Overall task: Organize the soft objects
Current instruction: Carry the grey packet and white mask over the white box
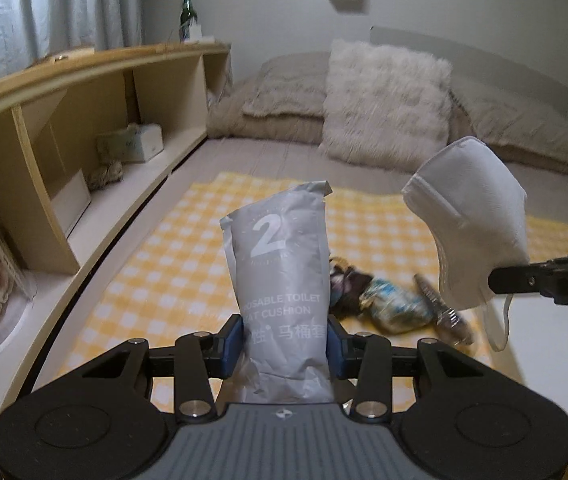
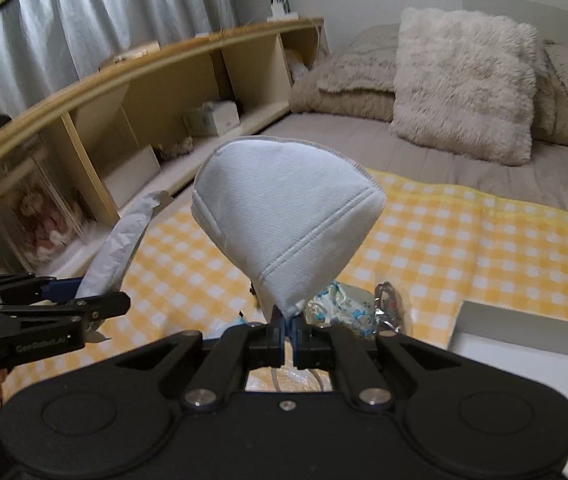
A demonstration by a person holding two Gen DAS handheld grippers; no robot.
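While hovering above the yellow checked blanket [image 1: 163,264], left gripper [image 1: 284,344] clamping the grey toilet-cushion packet [image 1: 279,264] upright. Right gripper [image 2: 288,330] pinching the white face mask [image 2: 284,224] aloft, jaws tight. Lying below: small wrapped bundles [image 1: 388,304]; fluffy pillow [image 1: 384,100] and wooden shelf [image 1: 83,92] flanking.

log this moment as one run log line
left tool: shut on grey pouch | right tool: shut on white mask | both held above checked cloth | wrapped items left on cloth
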